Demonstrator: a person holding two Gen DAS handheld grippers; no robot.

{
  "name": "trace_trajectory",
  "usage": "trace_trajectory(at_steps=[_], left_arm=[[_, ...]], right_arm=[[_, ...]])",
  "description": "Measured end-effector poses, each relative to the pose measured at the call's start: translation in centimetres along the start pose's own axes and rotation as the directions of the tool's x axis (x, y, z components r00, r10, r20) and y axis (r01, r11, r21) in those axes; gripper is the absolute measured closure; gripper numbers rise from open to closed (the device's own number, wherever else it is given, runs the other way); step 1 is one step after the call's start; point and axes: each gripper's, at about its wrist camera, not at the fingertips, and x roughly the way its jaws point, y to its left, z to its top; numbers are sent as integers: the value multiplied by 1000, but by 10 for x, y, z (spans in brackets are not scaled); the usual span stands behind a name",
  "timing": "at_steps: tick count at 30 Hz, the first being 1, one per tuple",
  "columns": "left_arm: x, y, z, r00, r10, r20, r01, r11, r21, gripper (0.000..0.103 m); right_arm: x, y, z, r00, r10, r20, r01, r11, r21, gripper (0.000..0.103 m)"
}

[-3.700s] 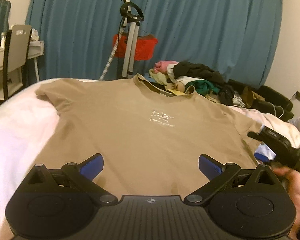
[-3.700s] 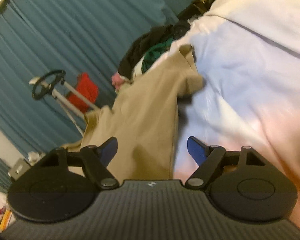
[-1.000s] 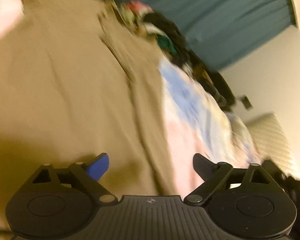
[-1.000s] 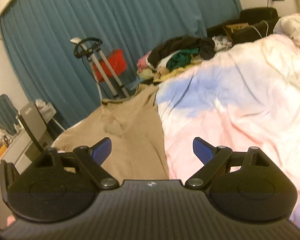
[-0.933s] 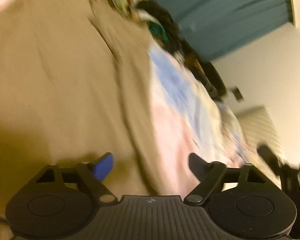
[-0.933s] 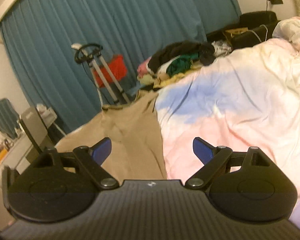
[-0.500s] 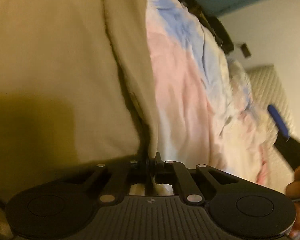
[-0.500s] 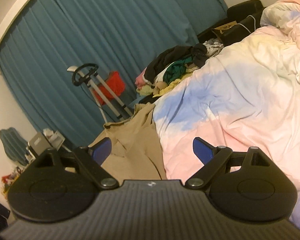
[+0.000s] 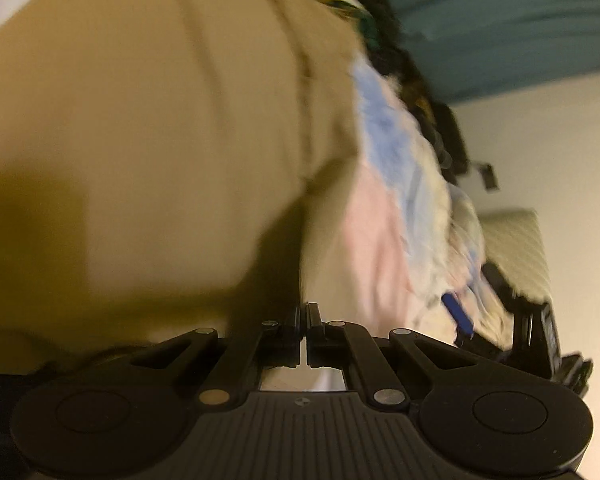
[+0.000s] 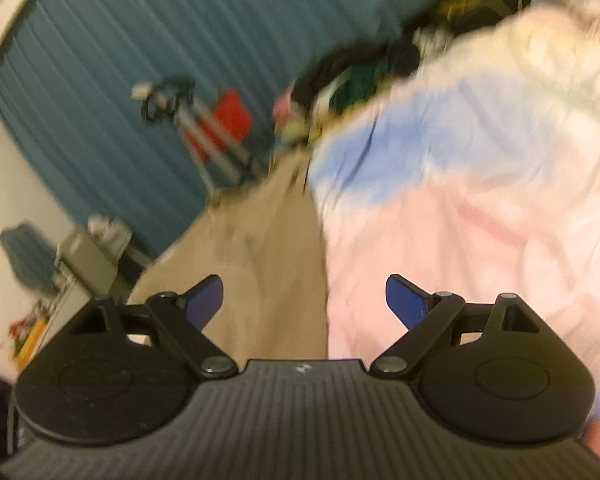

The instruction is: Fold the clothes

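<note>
A: What is seen of the left gripper point(image 9: 303, 320)?

B: Its jaws are seen pressed together at six o'clock in the left wrist view, and an edge of the tan T-shirt point(image 9: 148, 140) appears to be pinched between them, though the frame is blurred.

A: Where is the shirt placed?

B: It is spread across the pastel duvet point(image 9: 384, 232), filling the view from nine to twelve o'clock.

A: And the right gripper point(image 10: 304, 300)?

B: Its blue-padded fingers point(image 10: 204, 300) are held wide apart with nothing gripped; the shirt's edge is framed between them, toward eleven o'clock. A pile of clothes point(image 10: 352, 76) is seen at one o'clock, a teal curtain point(image 10: 180, 40) behind.
</note>
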Motion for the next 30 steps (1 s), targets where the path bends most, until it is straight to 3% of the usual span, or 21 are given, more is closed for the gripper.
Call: trace_trajectory(at_steps=[4, 6, 8, 12, 14, 15, 16, 18, 20, 21, 22, 25, 28, 30], left_arm=[[12, 7, 6, 999, 27, -33, -28, 999, -20, 99], [20, 6, 6, 997, 67, -47, -68, 998, 0, 91], [27, 6, 5, 990, 129, -60, -128, 992, 22, 78], [37, -1, 5, 986, 128, -107, -122, 991, 63, 74], [38, -3, 3, 985, 119, -128, -110, 991, 77, 77], [38, -4, 2, 984, 119, -131, -108, 990, 88, 84], [37, -5, 0, 985, 118, -130, -105, 989, 99, 102], [34, -8, -3, 987, 110, -121, -96, 988, 118, 101], [28, -11, -3, 990, 93, -103, -80, 990, 117, 101], [25, -11, -3, 992, 79, -102, -68, 992, 109, 101], [22, -11, -4, 992, 67, -104, -57, 993, 101, 101], [11, -15, -12, 993, 62, -97, -51, 993, 110, 101], [15, -34, -38, 991, 107, -75, -93, 981, 169, 101], [16, -44, -54, 984, 167, -66, -149, 965, 217, 101]], right_arm=[[31, -10, -21, 985, 22, -172, -9, 997, 79, 14], [42, -11, -33, 970, 17, -244, 6, 996, 90, 14], [51, -11, -45, 950, 11, -313, 18, 996, 90, 26], [56, -9, -61, 926, 16, -376, 26, 994, 107, 33], [58, -8, -68, 913, 32, -407, 24, 991, 132, 33], [59, -7, -71, 903, 48, -427, 17, 989, 147, 33], [60, -6, -75, 893, 65, -446, 10, 987, 163, 33], [62, -1, -83, 869, 99, -485, -15, 984, 175, 34], [66, 7, -90, 845, 98, -525, -16, 987, 158, 51], [67, 10, -91, 839, 71, -539, 2, 991, 133, 75], [66, 12, -91, 836, 48, -546, 17, 993, 114, 89], [53, 23, -76, 845, -3, -535, 29, 999, 40, 95], [37, 37, -65, 855, -80, -512, 34, 994, -99, 95], [37, 36, -67, 846, -134, -516, 64, 987, -150, 95]])
